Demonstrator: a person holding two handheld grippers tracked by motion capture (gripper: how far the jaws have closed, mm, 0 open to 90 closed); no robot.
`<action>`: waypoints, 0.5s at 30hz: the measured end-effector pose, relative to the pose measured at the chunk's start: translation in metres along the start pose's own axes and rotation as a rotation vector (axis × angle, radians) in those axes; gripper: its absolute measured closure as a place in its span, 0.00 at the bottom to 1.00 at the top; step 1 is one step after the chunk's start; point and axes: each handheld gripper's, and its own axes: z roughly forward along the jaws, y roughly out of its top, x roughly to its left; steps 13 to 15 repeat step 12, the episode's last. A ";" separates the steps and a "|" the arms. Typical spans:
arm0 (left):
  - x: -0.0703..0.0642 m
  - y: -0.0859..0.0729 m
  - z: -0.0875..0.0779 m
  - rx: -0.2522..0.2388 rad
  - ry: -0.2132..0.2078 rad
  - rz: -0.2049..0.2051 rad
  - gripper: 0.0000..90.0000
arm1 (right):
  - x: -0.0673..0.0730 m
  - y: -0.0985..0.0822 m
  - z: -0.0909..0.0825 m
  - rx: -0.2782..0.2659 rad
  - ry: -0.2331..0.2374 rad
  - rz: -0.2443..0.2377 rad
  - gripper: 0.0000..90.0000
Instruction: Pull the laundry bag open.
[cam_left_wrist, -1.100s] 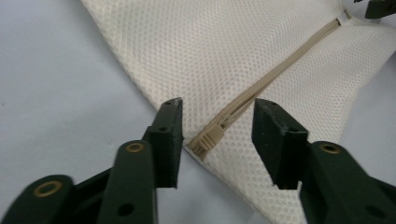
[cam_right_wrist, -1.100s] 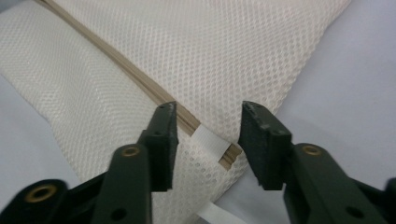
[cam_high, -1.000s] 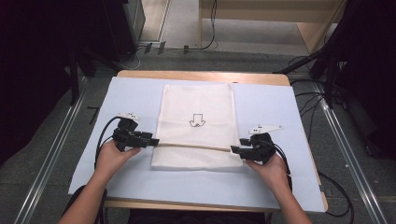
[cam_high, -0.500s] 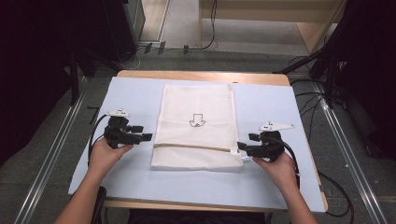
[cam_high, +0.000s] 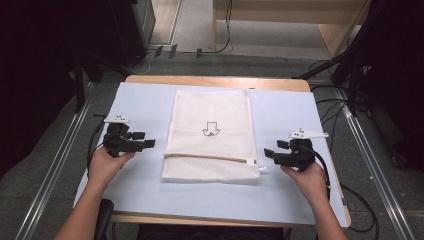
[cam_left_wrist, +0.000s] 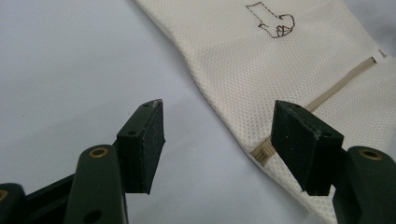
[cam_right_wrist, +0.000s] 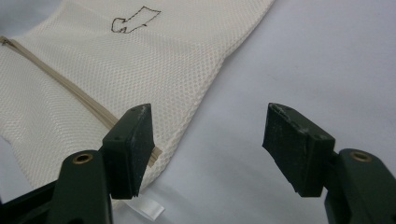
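Observation:
A cream mesh laundry bag (cam_high: 212, 135) lies flat on the pale blue mat (cam_high: 140, 100), with a small arrow mark stitched on it and a tan zipper (cam_high: 210, 157) across its near part. My left gripper (cam_high: 150, 144) hovers a little left of the bag's edge, pointing at it. Its jaws have just been opening and stand wide with nothing between them (cam_left_wrist: 219, 135). My right gripper (cam_high: 267, 152) sits just right of the bag's zipper end, its jaws also just opened and empty (cam_right_wrist: 210, 135). The bag's edge (cam_right_wrist: 196, 107) passes under its left jaw.
The mat covers a wooden table (cam_high: 215, 80) whose far edge shows beyond it. Cables (cam_high: 330, 107) trail over the floor at right. Metal rails (cam_high: 55, 165) run along both sides of the table. A white label (cam_right_wrist: 149, 210) sticks out by the zipper end.
Both hands have drawn outward from the bag's side edges at the zipper line, left one leftward and right one rightward. The jaws have spread wider. The bag stays flat.

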 end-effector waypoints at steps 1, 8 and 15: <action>0.000 0.000 0.000 0.000 0.001 0.000 0.40 | 0.000 0.000 0.000 0.004 -0.002 0.002 0.39; 0.002 0.000 0.001 0.010 0.011 -0.003 0.39 | -0.001 -0.001 0.002 0.012 -0.003 0.005 0.39; 0.002 -0.001 0.001 0.010 0.012 -0.004 0.39 | -0.001 -0.001 0.002 0.016 -0.004 0.006 0.39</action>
